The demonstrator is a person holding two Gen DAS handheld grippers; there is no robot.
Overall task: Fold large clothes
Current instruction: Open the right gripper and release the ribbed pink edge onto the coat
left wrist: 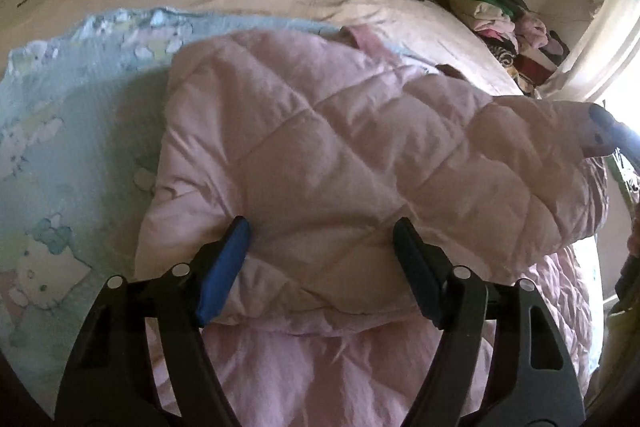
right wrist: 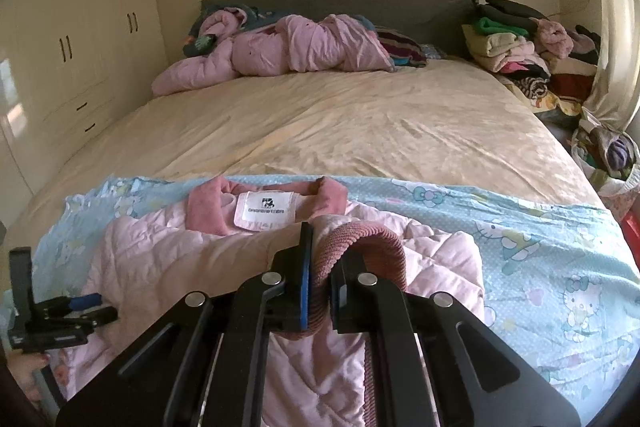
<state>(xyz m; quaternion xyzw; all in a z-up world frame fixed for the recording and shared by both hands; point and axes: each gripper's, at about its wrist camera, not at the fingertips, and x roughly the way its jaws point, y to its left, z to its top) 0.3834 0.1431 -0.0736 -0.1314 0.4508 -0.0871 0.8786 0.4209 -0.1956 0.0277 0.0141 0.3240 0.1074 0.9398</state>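
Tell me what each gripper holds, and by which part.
Right gripper is shut on the pink quilted jacket's ribbed cuff. Left gripper straddles a jacket fold, open, holding nothing.

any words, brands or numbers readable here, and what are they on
White neck label inside the pink quilted jacket collar: a small dark logo above one line of print, too blurred to read.
Blue sheet: cartoon cat pictures only, no words.
Left wrist view: no text.
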